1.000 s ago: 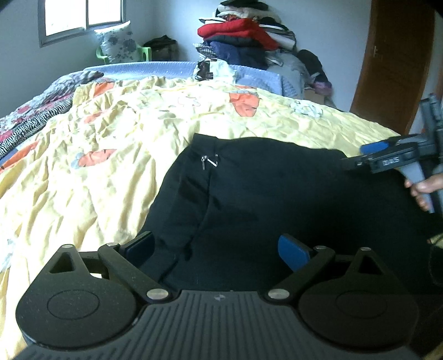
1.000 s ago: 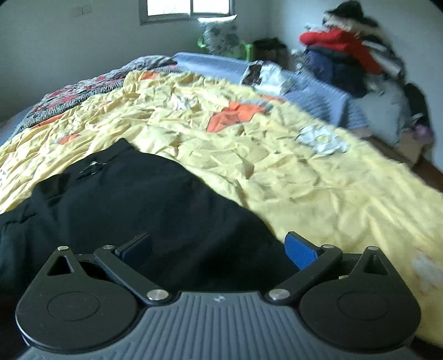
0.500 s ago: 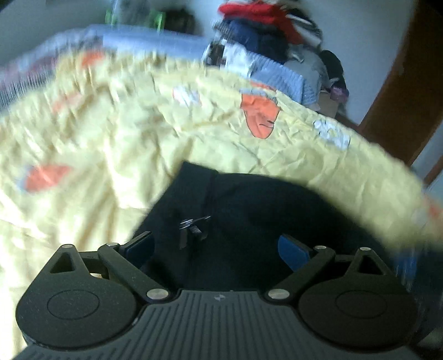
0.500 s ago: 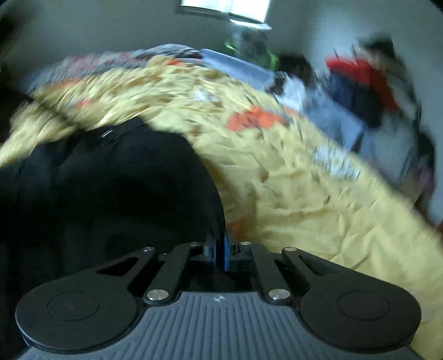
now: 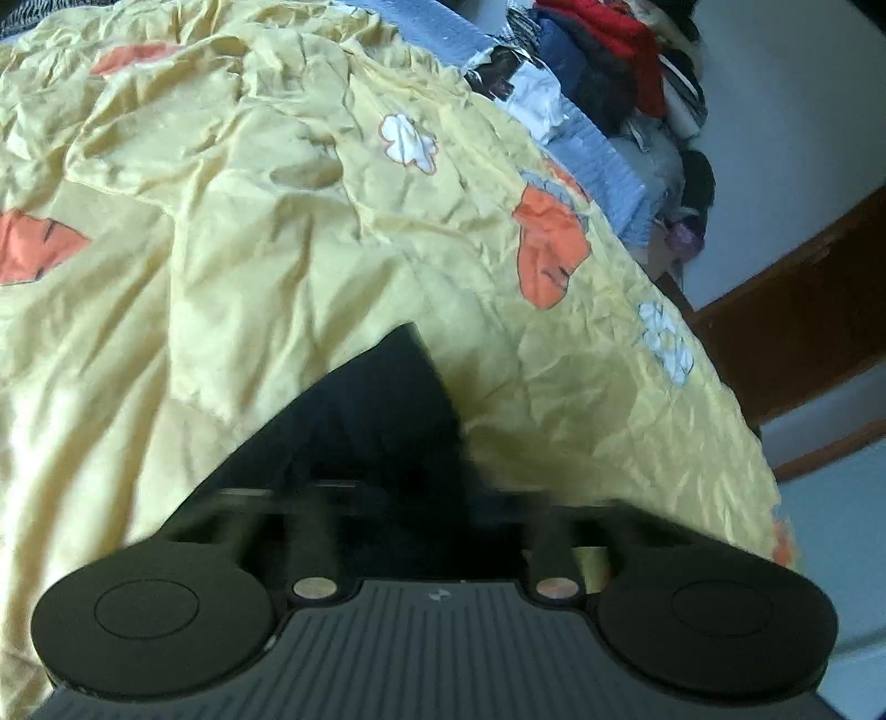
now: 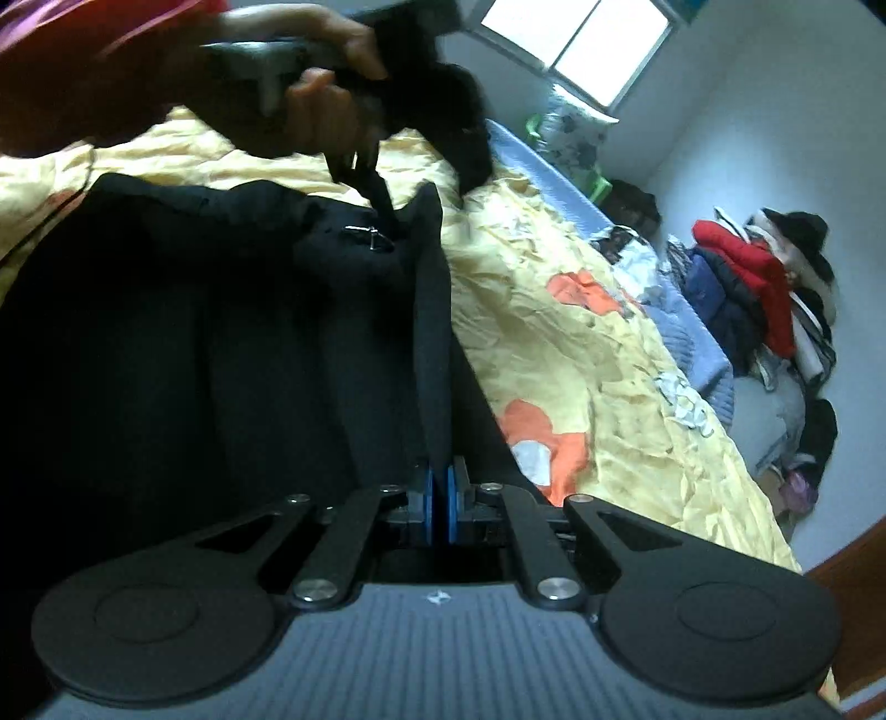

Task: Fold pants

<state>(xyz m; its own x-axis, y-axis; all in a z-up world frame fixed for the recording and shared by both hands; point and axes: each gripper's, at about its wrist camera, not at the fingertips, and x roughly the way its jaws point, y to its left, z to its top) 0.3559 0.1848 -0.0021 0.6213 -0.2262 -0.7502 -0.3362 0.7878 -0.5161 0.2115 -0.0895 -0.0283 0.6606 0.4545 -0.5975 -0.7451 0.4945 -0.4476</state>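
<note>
The black pants (image 6: 183, 343) lie on the yellow bed cover (image 6: 587, 354). My right gripper (image 6: 441, 504) is shut on the pants' waistband edge, which runs taut from its blue pads (image 6: 425, 505) up toward the left gripper. My left gripper (image 6: 382, 205), held in a hand, pinches the waistband by the metal clasp (image 6: 368, 237). In the left wrist view the pants (image 5: 382, 421) bunch over my left gripper (image 5: 426, 498); its fingers are blurred and drawn inward, with black fabric between them.
A pile of clothes with a red jacket (image 6: 758, 277) stands at the far side by the wall. A blue blanket (image 6: 692, 338) lies along the bed's far edge. A brown door (image 5: 803, 321) is at the right. A window (image 6: 598, 44) is behind.
Both grippers went from open above the pants to closed on the waistband. The waistband has been lifted and pulled taut between them; both views tilted.
</note>
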